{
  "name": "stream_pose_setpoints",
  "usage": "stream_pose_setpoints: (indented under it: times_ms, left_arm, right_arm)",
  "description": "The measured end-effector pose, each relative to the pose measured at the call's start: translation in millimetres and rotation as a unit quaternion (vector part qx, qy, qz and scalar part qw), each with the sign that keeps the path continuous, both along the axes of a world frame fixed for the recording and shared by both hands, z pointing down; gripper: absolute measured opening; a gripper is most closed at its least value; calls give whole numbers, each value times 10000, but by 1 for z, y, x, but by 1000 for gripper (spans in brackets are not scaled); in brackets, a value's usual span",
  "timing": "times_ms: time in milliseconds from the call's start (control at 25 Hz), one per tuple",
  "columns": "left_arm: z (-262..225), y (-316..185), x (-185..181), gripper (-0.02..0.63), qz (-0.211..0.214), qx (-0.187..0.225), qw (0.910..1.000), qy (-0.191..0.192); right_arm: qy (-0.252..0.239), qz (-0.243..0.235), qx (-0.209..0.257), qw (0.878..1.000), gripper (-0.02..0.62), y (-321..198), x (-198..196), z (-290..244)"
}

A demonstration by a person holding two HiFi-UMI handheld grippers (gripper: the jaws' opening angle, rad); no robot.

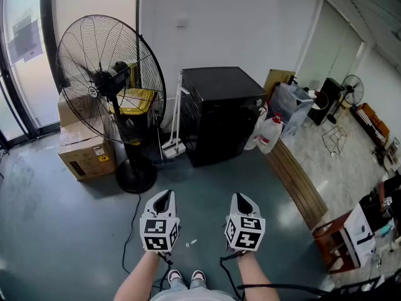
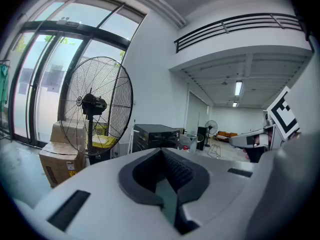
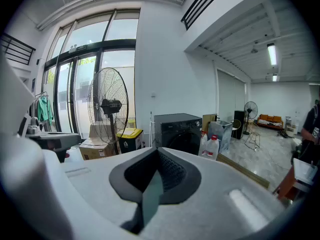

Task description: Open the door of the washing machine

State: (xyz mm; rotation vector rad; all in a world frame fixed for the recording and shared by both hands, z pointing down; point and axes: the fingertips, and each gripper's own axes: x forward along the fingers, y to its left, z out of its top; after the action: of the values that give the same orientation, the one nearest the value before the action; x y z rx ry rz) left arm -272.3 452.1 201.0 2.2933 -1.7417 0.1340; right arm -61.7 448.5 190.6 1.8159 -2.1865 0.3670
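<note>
- Well, the black, boxy washing machine (image 1: 219, 111) stood by the white wall, well ahead of both grippers, its round door (image 3: 186, 143) shut and facing the person.
- Left gripper (image 1: 163, 199) and right gripper (image 1: 243, 200) were held side by side, tipped slightly downward, jaws together, empty.
- A wire-caged fan (image 1: 109, 80) stood to its left.

Washing machine (image 1: 222, 111): black all over. Fan (image 1: 109, 74): black wire cage and stand. Boxes (image 1: 84, 152): brown cardboard. Bin (image 1: 135, 102): black, yellow lid. Jug (image 1: 270, 134): white, red cap. Floor (image 1: 56, 231): dull grey-green. Left gripper (image 1: 164, 198) and right gripper (image 1: 242, 200): white shells, cubes with black-and-white square markers.
</note>
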Motion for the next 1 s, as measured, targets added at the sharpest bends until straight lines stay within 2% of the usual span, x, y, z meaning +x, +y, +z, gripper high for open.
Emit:
stream_pose_setpoints:
  times_ms: [440,1000]
  left_arm:
    - [5,13,-11,5,69,-16,10000,35]
    - [10,13,-35,5,209,-66,9997,-68]
  right_arm:
    - [-84,81,58,9999,5,14,-8,0]
    - [-307,568,43,9979,5,22,-15,12]
